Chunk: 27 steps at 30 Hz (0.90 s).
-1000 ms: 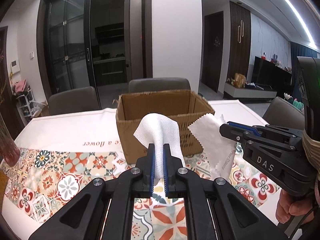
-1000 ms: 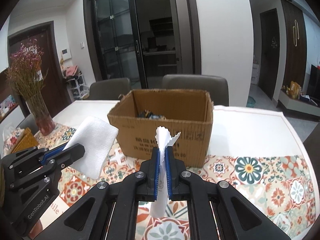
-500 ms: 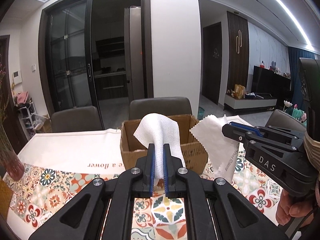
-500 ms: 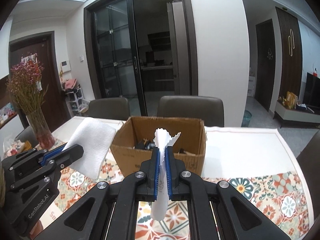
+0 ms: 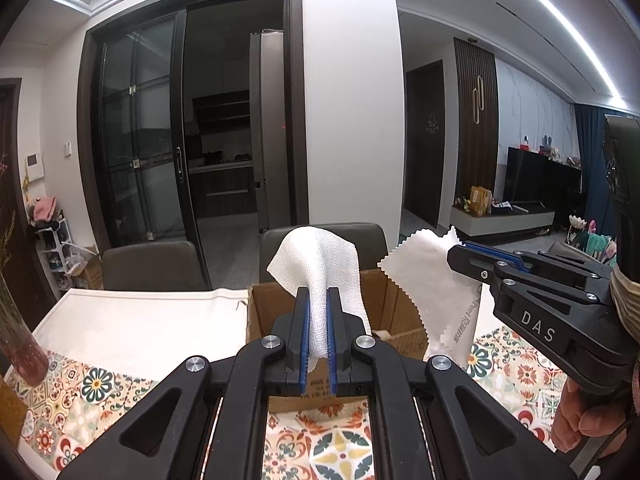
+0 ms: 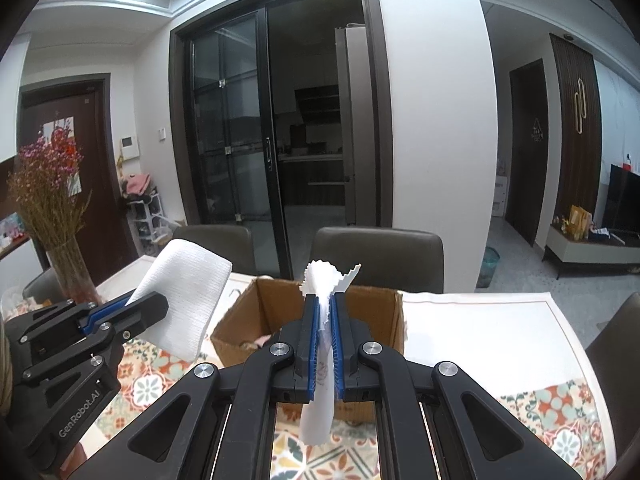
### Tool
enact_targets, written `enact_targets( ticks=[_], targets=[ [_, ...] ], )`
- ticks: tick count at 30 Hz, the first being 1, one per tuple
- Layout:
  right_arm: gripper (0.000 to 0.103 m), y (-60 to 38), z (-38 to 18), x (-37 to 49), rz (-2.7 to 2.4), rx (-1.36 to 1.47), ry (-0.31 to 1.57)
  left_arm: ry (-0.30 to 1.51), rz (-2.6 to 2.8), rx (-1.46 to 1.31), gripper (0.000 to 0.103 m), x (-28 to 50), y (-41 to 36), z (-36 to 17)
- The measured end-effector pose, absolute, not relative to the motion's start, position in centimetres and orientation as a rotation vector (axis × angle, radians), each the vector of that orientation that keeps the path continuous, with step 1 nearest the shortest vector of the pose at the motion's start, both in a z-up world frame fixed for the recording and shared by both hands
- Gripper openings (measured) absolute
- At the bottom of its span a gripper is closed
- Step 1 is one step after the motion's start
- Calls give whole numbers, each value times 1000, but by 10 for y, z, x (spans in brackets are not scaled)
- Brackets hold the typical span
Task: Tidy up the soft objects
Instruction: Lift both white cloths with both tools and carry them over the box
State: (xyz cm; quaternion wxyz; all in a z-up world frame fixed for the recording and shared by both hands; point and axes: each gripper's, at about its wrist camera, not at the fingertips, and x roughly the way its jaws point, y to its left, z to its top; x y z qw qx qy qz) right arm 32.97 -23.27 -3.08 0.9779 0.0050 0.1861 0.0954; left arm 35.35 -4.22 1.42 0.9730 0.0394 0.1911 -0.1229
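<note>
Both cloths have been lifted above the open brown cardboard box (image 5: 394, 312): left gripper (image 5: 319, 320) clamped on the white woven gauze cloth (image 5: 320, 264), right gripper (image 6: 323, 332) on the thin zigzag-edged white cloth (image 6: 324, 280), ready for depositing.

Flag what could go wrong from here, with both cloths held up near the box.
The white woven cloth droops from the left gripper and could catch the brown cardboard box rim. The thin zigzag-edged cloth, pinched in the right gripper, trails low and may land outside the box.
</note>
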Motion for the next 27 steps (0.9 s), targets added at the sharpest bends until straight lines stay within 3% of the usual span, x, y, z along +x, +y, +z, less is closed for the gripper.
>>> enact_targets(
  ticks=[27],
  targets=[
    [7,-233,-48,426,179,-18,421,458,-252,87,9,446,-57,-15]
  ],
)
